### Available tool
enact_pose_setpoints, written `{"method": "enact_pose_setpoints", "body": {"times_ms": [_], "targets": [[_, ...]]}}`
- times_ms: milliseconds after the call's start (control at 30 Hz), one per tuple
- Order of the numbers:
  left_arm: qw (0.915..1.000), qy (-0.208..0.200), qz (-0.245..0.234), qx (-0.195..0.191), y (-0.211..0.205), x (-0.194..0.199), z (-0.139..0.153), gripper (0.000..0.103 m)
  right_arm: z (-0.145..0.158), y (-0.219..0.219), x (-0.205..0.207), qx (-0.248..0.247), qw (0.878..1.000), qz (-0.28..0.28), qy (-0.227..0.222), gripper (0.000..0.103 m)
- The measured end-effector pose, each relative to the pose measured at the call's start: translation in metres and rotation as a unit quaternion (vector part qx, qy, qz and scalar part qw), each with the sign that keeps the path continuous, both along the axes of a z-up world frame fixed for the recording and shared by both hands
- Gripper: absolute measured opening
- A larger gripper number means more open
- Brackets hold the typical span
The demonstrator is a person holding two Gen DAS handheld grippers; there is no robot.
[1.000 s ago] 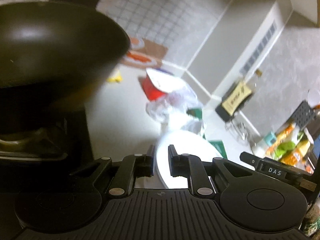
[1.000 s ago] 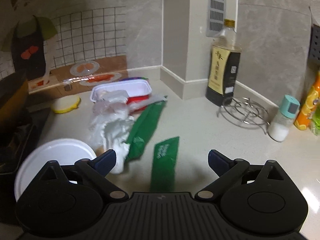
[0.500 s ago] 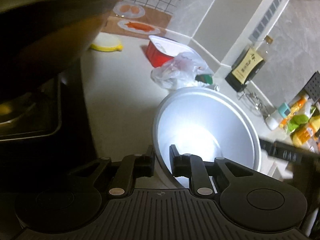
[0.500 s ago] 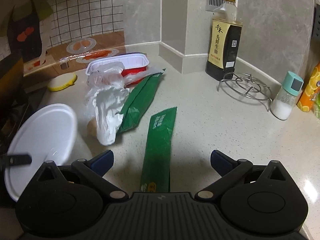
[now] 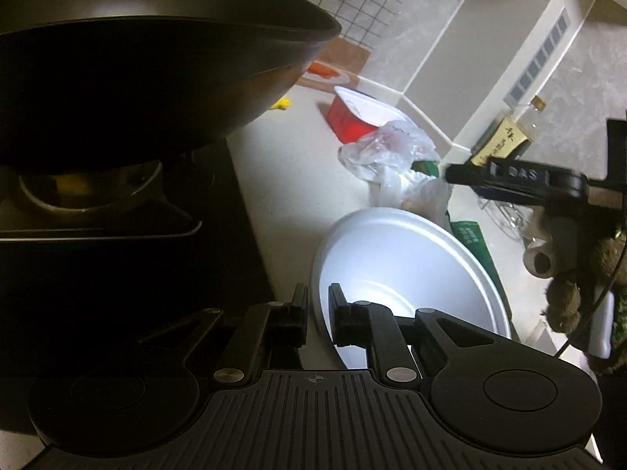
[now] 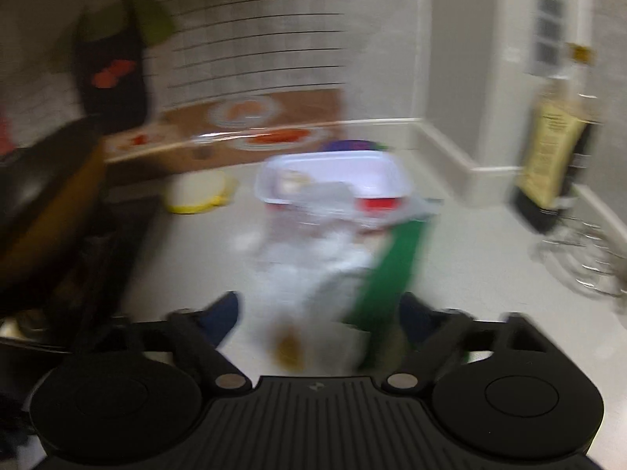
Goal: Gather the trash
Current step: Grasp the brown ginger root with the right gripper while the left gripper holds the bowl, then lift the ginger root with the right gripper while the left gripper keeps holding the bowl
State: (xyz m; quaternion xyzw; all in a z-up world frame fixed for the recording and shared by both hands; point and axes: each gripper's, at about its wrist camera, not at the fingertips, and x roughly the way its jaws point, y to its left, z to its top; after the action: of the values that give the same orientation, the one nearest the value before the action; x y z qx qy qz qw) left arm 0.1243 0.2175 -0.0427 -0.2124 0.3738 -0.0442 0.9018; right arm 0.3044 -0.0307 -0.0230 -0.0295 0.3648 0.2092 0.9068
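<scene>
Left claw [image 5: 317, 305]: jaws narrow and closing, set on the rim of the white bowl [image 5: 407, 270], one finger outside the wall and one inside.
White bowl: sits on the pale bench [image 5: 290, 180] at 5 o'clock in the left wrist view, tilted toward the camera, nothing to be seen inside it.
Right claw [image 6: 319, 309]: jaws about half wide and closing; the crumpled plastic bag [image 6: 313, 258] and the near end of a green wrapper [image 6: 392, 274] lie between the blue-tipped fingers [image 6: 223, 313]. The view is smeared, so I cannot tell whether the pads touch either one.
Trash pile: at 1 o'clock from the white bowl in the left view, the clear plastic bag heaped against a red tray with a white rim [image 5: 360, 113]; a second green wrapper [image 5: 470, 235] lies flat just beside the bowl's far edge.
In the way: a large dark wok [image 5: 156, 58] on the black stove fills 9 to 12 o'clock in the left view and overhangs the bench edge.
Around: a yellow and white lid [image 6: 200, 192] at 10 o'clock of the tray; a dark sauce bottle [image 6: 556, 152] against the wall at 2 o'clock; a wire trivet [image 6: 580, 254] just in front of it.
Person: a hand in a fuzzy sleeve [image 5: 580, 274] at 3 o'clock in the left view, carrying the right claw.
</scene>
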Motion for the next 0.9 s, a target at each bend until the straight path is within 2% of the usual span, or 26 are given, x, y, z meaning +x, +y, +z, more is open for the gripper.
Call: {"method": "enact_pose_setpoints", "body": {"times_ms": [67, 100, 167, 300, 400, 467, 500, 733, 900], "targets": [[1.0000, -0.001, 0.000, -0.007, 0.001, 0.000, -0.001, 0.015, -0.005, 0.013, 0.005, 0.037, 0.997, 0.049, 0.036, 0.060], [0.9999, -0.001, 0.001, -0.012, 0.002, 0.000, -0.002, 0.015, -0.010, 0.020, 0.009, 0.040, 0.996, 0.063, 0.050, 0.059], [0.9999, 0.001, 0.003, -0.016, 0.003, -0.002, -0.003, 0.015, -0.024, 0.034, 0.016, 0.009, 0.997, 0.058, 0.057, 0.058], [0.9998, -0.001, -0.002, -0.020, 0.003, -0.004, -0.005, 0.016, -0.054, 0.046, 0.024, -0.089, 0.995, 0.026, 0.032, 0.053], [0.9997, -0.001, -0.005, -0.024, 0.003, 0.000, -0.007, 0.016, -0.072, 0.042, 0.022, -0.118, 0.992, 0.019, 0.029, 0.048], [0.9997, -0.001, -0.005, -0.026, 0.004, 0.002, -0.008, 0.017, -0.075, 0.036, 0.019, -0.110, 0.993, 0.013, 0.028, 0.045], [0.9997, -0.002, -0.005, -0.025, 0.004, 0.003, -0.009, 0.017, -0.074, 0.033, 0.019, -0.104, 0.994, 0.010, 0.028, 0.038], [0.9997, -0.003, -0.008, -0.024, 0.003, 0.005, -0.010, 0.025, -0.044, 0.019, -0.001, -0.037, 0.998, 0.014, 0.038, 0.037], [0.9996, -0.005, -0.018, -0.019, -0.001, 0.005, -0.012, 0.025, -0.033, 0.002, -0.027, -0.008, 0.998, 0.022, 0.060, 0.037]]}}
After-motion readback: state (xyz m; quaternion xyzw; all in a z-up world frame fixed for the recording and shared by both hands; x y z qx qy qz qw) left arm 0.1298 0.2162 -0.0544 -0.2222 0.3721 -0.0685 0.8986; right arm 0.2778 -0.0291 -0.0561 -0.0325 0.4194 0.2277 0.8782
